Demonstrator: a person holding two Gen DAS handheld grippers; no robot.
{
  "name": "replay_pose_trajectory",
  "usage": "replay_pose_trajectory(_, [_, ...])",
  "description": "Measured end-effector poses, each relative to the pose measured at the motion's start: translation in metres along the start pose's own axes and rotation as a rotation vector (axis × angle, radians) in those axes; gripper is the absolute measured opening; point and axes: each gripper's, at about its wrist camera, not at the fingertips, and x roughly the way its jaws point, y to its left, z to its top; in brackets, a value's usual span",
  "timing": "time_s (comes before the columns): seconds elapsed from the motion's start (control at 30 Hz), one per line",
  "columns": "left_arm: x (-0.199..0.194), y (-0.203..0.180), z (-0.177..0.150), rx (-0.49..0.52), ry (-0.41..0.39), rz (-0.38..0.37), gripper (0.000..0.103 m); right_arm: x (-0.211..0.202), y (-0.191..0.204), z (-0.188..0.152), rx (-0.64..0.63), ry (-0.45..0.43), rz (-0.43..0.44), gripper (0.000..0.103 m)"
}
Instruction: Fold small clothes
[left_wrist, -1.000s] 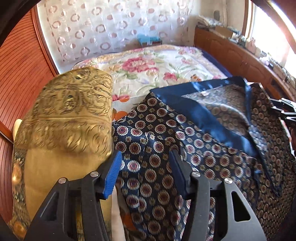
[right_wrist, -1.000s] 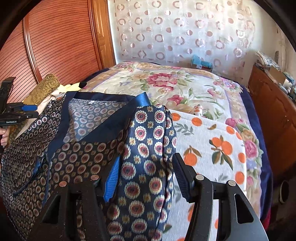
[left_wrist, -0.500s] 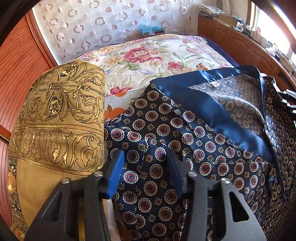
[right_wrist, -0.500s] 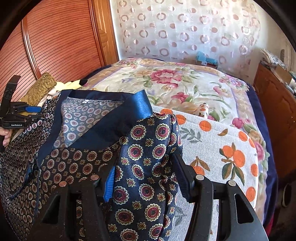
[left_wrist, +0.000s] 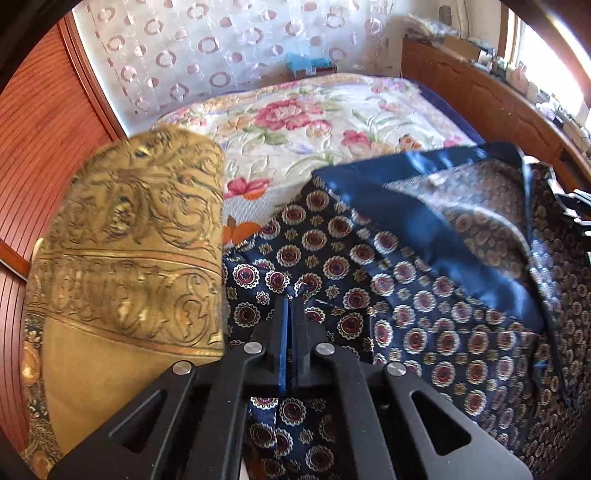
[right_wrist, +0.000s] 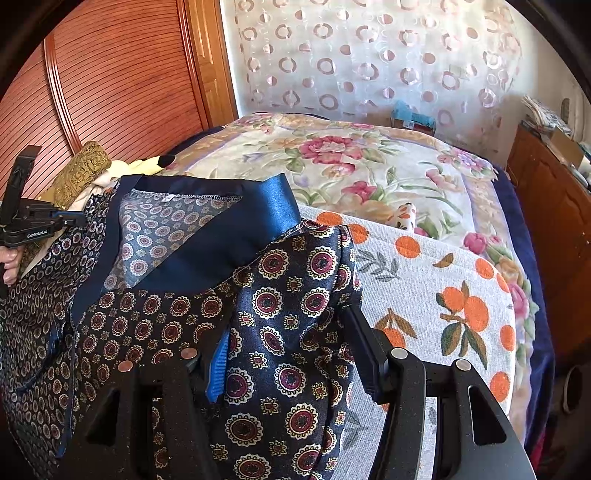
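Observation:
A navy satin top (left_wrist: 388, 280) with a round medallion print and a plain blue collar band lies spread on the bed; it also shows in the right wrist view (right_wrist: 192, 266). My left gripper (left_wrist: 290, 299) is shut on a fold of its shoulder fabric. My right gripper (right_wrist: 291, 332) is open, its fingers on either side of a raised bunch of the other shoulder. The left gripper also shows at the far left of the right wrist view (right_wrist: 74, 221).
A gold brocade cushion (left_wrist: 125, 258) stands close on the left of the garment. A white cloth with orange fruit print (right_wrist: 443, 302) lies under and right of it on the floral bedspread (right_wrist: 351, 158). A wooden wardrobe (right_wrist: 110, 92) and a sideboard (left_wrist: 480, 92) flank the bed.
My left gripper has closed from open onto the shoulder fabric. My right gripper has pushed further around the other shoulder and stayed open.

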Motion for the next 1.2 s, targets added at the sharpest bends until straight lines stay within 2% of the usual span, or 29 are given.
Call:
replay_pose_trajectory(0.2, [-0.041,0.004,0.004,0.002,-0.099,-0.012,0.002,0.000,0.000,0.003,0.010,0.004,0.005,0.058])
replay_pose_trajectory(0.57, [-0.086,0.015,0.010,-0.001,-0.208,-0.004,0.002,0.012,-0.018,0.018,0.092,0.045,0.018,0.058])
replay_pose_trajectory(0.6, [-0.090,0.015,0.010,0.000,-0.215,-0.006,0.002,0.013,-0.020,0.021,0.096,0.049,0.014,0.053])
replay_pose_trajectory(0.67, [-0.094,0.014,0.010,0.005,-0.223,-0.014,0.002,0.014,-0.022,0.024,0.099,0.057,0.011,0.031])
replay_pose_trajectory(0.7, [-0.097,0.013,0.009,0.008,-0.227,-0.020,0.002,0.015,-0.022,0.026,0.096,0.064,0.011,0.012])
replay_pose_trajectory(0.73, [-0.099,0.012,0.008,0.011,-0.232,-0.025,0.002,0.014,-0.021,0.027,0.090,0.068,0.013,0.007])
replay_pose_trajectory(0.87, [-0.111,0.009,-0.001,0.015,-0.253,-0.060,0.002,-0.001,-0.013,0.027,0.066,0.023,0.013,0.005])
replay_pose_trajectory(1.07, [-0.138,0.001,-0.020,0.019,-0.300,-0.110,0.002,-0.052,0.011,0.024,0.011,-0.096,-0.007,0.004])
replay_pose_trajectory(1.2, [-0.164,-0.003,-0.047,0.027,-0.335,-0.141,0.002,-0.088,0.031,0.014,-0.015,-0.152,-0.026,0.004])
